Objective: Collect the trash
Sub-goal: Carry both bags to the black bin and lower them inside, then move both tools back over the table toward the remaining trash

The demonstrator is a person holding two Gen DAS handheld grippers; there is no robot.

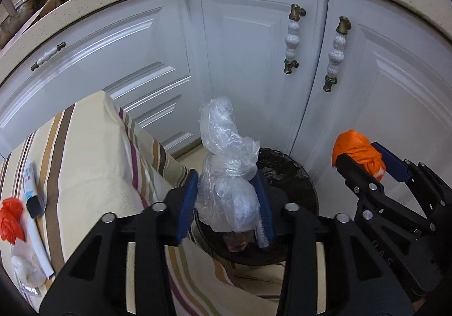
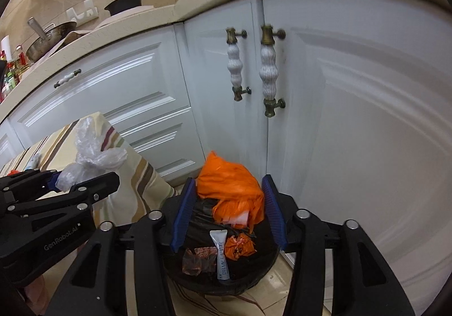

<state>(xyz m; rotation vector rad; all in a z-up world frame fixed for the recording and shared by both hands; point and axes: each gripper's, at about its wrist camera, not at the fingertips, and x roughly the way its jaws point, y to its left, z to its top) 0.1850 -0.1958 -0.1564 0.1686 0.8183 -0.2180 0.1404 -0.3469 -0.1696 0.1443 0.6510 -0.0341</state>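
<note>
- So both claws are parked right over the black-lined trash bin [image 2: 226, 268], which sits on the floor against the white cabinet doors [image 2: 353, 132]. That's the relation that matters: each load has the bin mouth straight underneath it.
- The left claw [image 1: 227, 200] has a knotted clear plastic bag [image 1: 226, 163] standing upright between its blue pads [image 1: 188, 203], long axis pointing up and away from the claw. The jaws are about half spread and look slack on it rather than squeezing; I can't tell for sure whether the pads are touching.
- The right claw [image 2: 230, 211] has a crumpled orange plastic bag [image 2: 231, 191] between its pads, sitting at the back of the bin opening. The wad looks blurred and there's daylight on the left pad side, so my read is it's let go, not gripped.
- Already in the bin: a white sachet [image 2: 221, 256], an orange wrapper [image 2: 240, 248] and a brownish wrapper [image 2: 199, 259].
- Leftovers on the striped-cloth worktop [image 1: 93, 146], to the left claw's left: another orange bag [image 1: 11, 220], a white tube [image 1: 32, 183], white plastic [image 1: 25, 268]. The left hand is nearer those.
- Next up, I'd guess: open wide, then swing left.
</note>
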